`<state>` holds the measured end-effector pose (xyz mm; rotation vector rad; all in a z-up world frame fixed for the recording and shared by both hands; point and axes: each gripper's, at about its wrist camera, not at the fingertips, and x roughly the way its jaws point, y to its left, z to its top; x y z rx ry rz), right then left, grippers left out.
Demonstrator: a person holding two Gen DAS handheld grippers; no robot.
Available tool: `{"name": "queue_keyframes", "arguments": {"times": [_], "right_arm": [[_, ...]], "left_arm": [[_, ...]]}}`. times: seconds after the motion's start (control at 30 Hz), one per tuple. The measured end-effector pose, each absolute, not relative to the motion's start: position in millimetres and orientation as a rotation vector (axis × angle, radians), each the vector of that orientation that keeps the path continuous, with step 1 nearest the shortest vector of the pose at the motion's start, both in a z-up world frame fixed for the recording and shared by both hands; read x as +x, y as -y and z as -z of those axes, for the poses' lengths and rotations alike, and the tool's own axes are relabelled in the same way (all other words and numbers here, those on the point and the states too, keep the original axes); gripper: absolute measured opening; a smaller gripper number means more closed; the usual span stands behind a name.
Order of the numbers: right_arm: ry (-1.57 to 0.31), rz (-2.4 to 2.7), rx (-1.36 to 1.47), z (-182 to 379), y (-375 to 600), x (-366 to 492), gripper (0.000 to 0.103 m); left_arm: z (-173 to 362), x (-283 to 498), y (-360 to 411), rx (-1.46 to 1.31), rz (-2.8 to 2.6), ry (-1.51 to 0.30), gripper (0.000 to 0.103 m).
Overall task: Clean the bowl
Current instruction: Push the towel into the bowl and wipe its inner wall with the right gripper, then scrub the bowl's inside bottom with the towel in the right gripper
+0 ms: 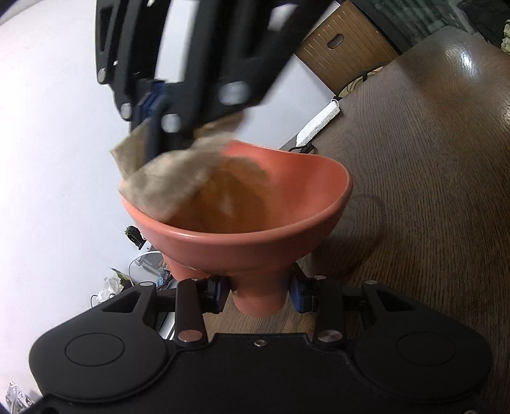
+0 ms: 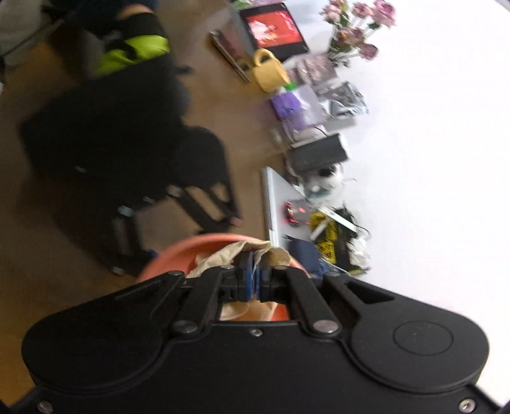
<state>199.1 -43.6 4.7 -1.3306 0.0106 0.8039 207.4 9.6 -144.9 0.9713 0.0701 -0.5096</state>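
The left gripper (image 1: pixel 259 294), low in the left wrist view, is clamped on the narrow foot of a terracotta-red bowl (image 1: pixel 287 203), one blue pad against each side of the foot. The bowl fills the middle of that frame, held above the edge of a dark wooden worktop (image 1: pixel 430 191) on the right side. The right gripper (image 1: pixel 156 127) reaches in from the upper left, blurred, its jaws closed tight on a crumpled brown paper towel (image 1: pixel 172 178) that lies over the bowl's far-left rim and down into its hollow.

In the right wrist view, the right gripper (image 2: pixel 254 280) sits at lower centre with its blue pads pinching the paper towel (image 2: pixel 232 251) above the bowl (image 2: pixel 178 254). Only the bowl's rim shows here.

Only this view shows the left gripper's black body (image 2: pixel 127 165), blurred at left, and a cluttered strip along the right: a yellow mug (image 2: pixel 269 71), purple flowers (image 2: pixel 360 25), a closed laptop (image 2: pixel 280 203). Only the left wrist view shows the bowl's foot and inside, and a slatted wooden panel (image 1: pixel 344 47) at top.
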Motion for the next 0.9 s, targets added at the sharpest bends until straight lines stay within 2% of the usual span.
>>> {"name": "queue_keyframes", "arguments": {"times": [0.2, 0.47, 0.7, 0.9], "right_arm": [[-0.031, -0.716, -1.351, -4, 50, 223, 0.0], [-0.117, -0.696, -1.37, 10, 79, 219, 0.0], [-0.213, -0.801, -1.362, 32, 89, 191, 0.0], [-0.165, -0.925, -1.344, 39, 68, 162, 0.0]], "left_arm": [[148, 186, -4, 0.975, 0.508, -0.066, 0.037], [147, 203, -7, 0.975, 0.507, -0.066, 0.037], [149, 199, -5, 0.977, 0.505, -0.063, 0.037], [150, 193, -3, 0.977, 0.504, -0.063, 0.037]]}}
